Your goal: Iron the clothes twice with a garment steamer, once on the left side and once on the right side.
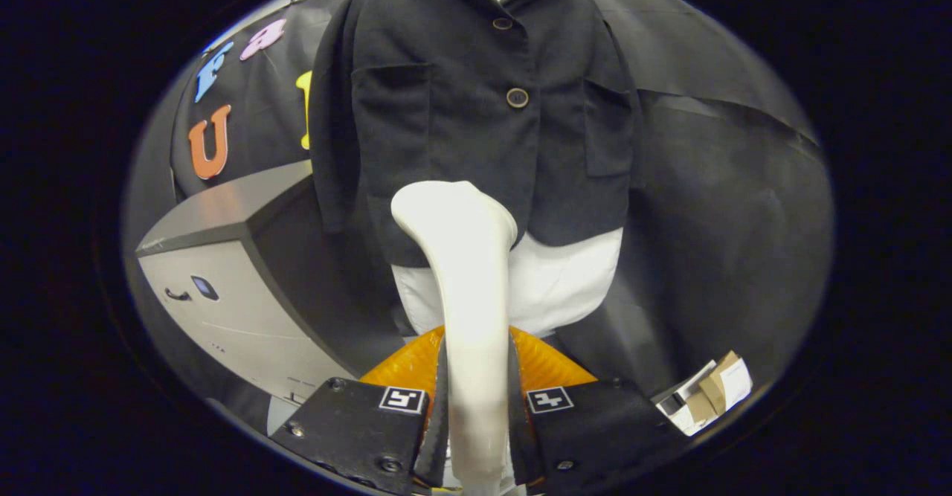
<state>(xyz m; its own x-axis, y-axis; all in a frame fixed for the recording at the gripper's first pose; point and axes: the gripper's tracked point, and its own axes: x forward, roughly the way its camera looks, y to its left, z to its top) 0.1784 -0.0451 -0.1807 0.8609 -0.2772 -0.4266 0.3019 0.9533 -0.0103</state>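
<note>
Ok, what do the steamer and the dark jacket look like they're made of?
Steamer, clamped between the fingers: smooth cream plastic by the look, with a soft sheen. Jacket: matte black woven cloth, perhaps wool or a blend; it drapes, with patch pockets and glossy buttons, likely plastic.

The garment steamer (467,288) is clamped between the two fingers of the gripper (476,399), with its head raised ahead of them. The jacket (461,102) is hung directly beyond the steamer head, over a shirt (558,280) that extends below the jacket hem. A cabinet (223,280) is located left of the jacket. Small boxes (710,392) are placed right of the fingers
</note>
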